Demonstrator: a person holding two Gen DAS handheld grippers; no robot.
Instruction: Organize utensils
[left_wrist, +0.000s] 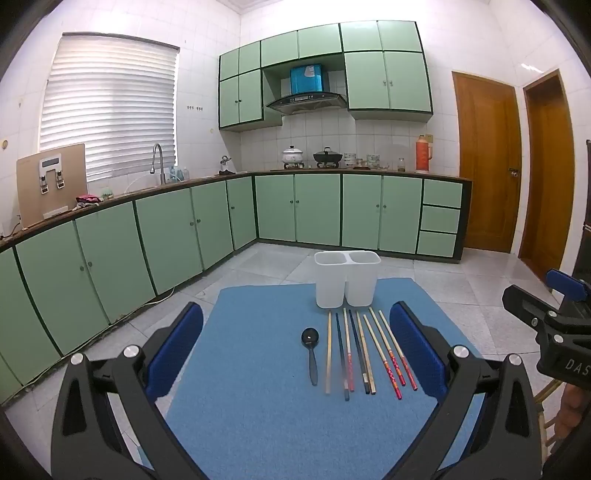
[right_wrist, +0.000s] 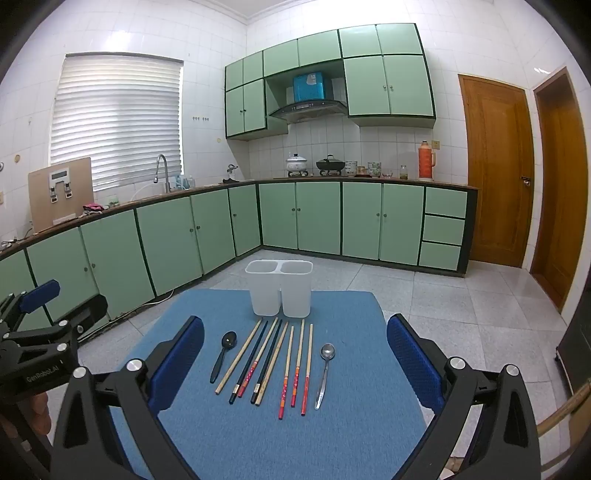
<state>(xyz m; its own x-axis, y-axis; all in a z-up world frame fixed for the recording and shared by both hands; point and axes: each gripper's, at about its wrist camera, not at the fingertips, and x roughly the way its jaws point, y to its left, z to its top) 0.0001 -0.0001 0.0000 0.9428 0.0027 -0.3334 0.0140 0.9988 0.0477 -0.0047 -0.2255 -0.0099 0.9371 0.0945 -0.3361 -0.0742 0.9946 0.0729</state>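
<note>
Blue matting is covering the bench (right_wrist: 332, 443), and the utensils are lying on it in a row, none of them yet in the holder. A white two-compartment holder (right_wrist: 279, 288) is standing upright at the far side of the mat, both compartments showing nothing inside. Just in front of it, chopsticks (right_wrist: 275, 363) are lying side by side, fanning slightly, their far ends nearly reaching the holder's base: some plain wood, two dark, three with red patterned ends. A black spoon (right_wrist: 223, 352) is lying just left of the chopsticks, bowl away from the camera, and a metal spoon (right_wrist: 325, 373) is lying just right of them; the metal spoon is showing only in the right wrist view. The left tool (left_wrist: 295, 354) is hovering above the near part of the mat with its blue pads spread wide and nothing between them; the black spoon and chopsticks are appearing in the gap, well below. The right tool (right_wrist: 295, 354) is likewise spread wide and gripping nothing, hanging over the row of utensils. Each tool is showing at the edge of the other's view, so the two are sitting beside each other. Green cabinets (right_wrist: 317, 218) are running along the walls behind, and two wooden doors (right_wrist: 498, 170) are standing at the right.
</note>
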